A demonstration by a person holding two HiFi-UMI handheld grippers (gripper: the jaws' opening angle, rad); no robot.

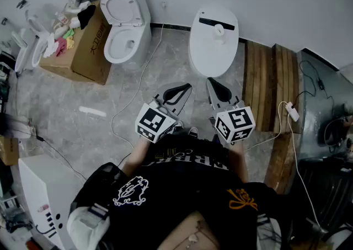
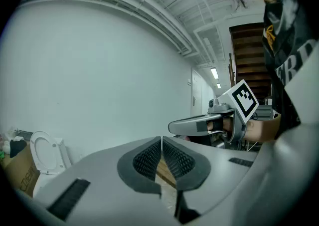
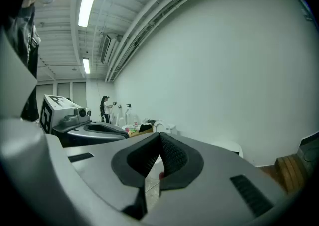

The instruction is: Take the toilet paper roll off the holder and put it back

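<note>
Hovering closed and empty, left tongs (image 1: 186,86), right tongs (image 1: 211,81) — toilet paper roll (image 1: 219,30) well ahead.

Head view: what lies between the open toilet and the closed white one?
A thin cable on grey floor, between open toilet and closed one; head view shows it.

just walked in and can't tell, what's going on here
A person stands on a grey floor with a two-jaw gripper in each hand, both held out towards a closed white toilet. The left gripper and right gripper are both shut with nothing between the jaws, so nothing is being handled. An open toilet and a cardboard box stand off to the left.
</note>
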